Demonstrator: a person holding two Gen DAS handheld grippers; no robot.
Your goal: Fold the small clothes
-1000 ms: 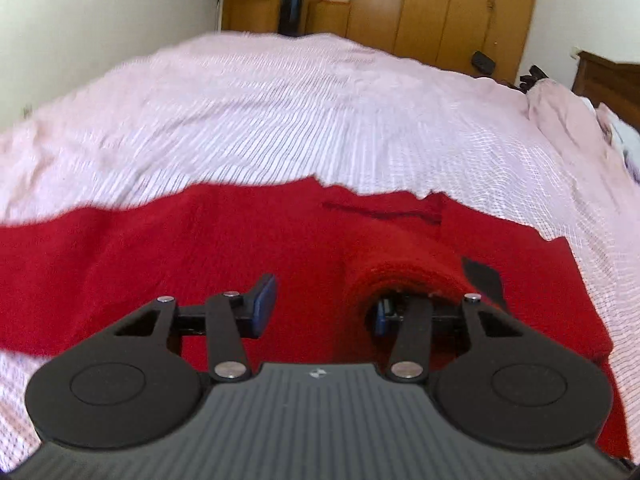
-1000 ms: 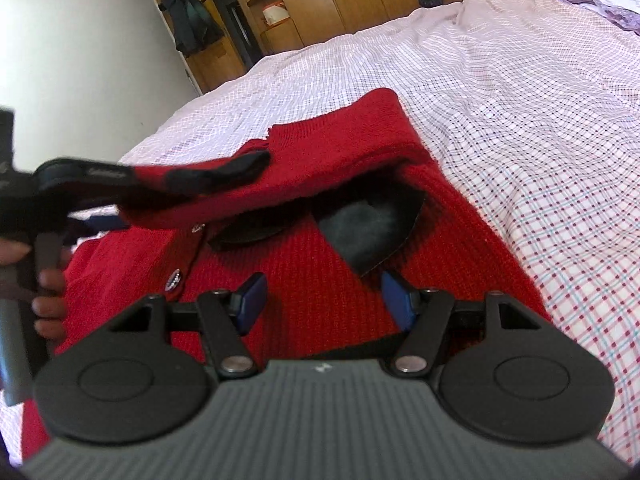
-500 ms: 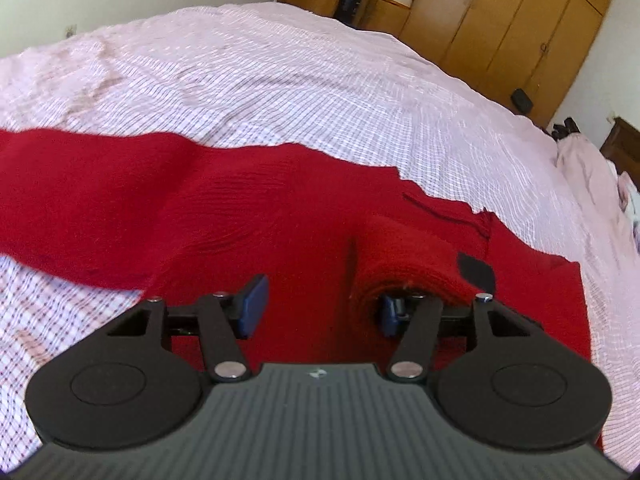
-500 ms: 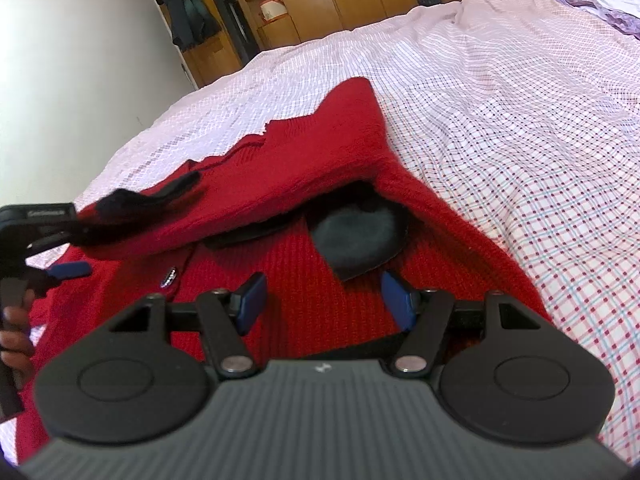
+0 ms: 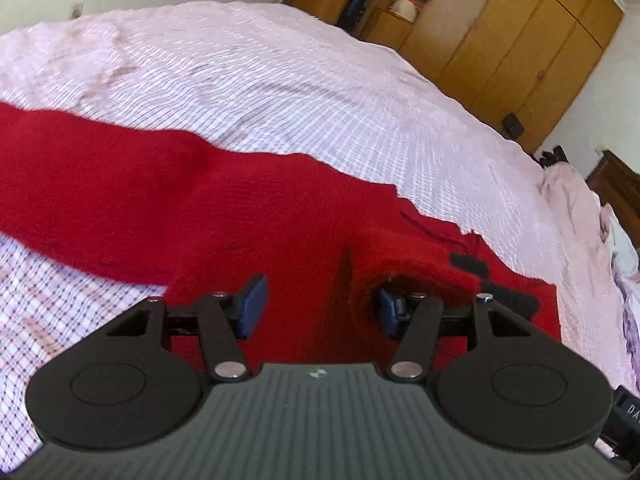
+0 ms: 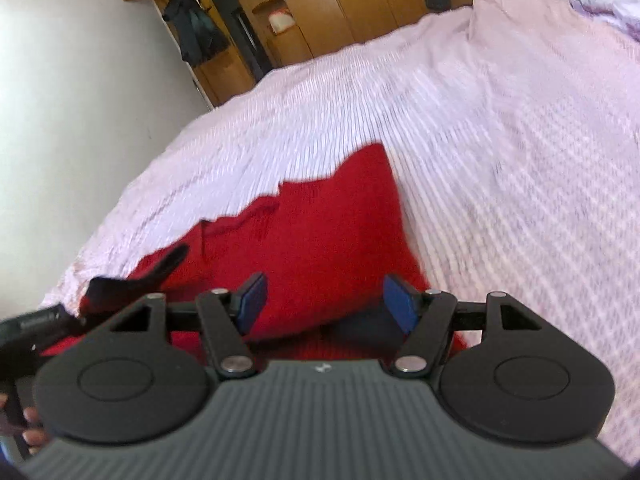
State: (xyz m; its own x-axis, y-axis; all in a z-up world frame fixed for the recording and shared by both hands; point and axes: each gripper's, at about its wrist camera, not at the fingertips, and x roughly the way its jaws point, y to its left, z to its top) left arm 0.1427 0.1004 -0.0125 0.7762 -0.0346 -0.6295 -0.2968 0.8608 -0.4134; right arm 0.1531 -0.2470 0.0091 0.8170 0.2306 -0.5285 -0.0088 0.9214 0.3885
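- Your left gripper [image 5: 320,308] has its jaws apart, and they have just been opening; no cloth is pinched between the pads, only flat knit lies beneath the gap
- A fold of red knit [image 5: 412,260] is draped over the right-hand finger of that gripper and hides its tip; if you pull away sideways, the loose stitches can catch on the finger and drag the fold out of place
- The red sweater [image 5: 280,208] lies spread on the bed [image 5: 280,80], with one long sleeve [image 5: 80,176] stretched out to the left of the left wrist view; it looks not yet folded in, so any tug on the body can skew it further
- Your right gripper [image 6: 326,304] hangs over the near edge of the sweater with jaws open, just eased a little wider, and empty; the right wrist view is smeared, so judging where the hem ends is risky
- A dark patch [image 6: 360,324] shows under the right jaws; I cannot tell whether it is lining or shadow, and a grab there may take only one layer
- If you close either jaws too low, you can pinch the checked sheet [image 6: 520,160] with the knit and lift both together
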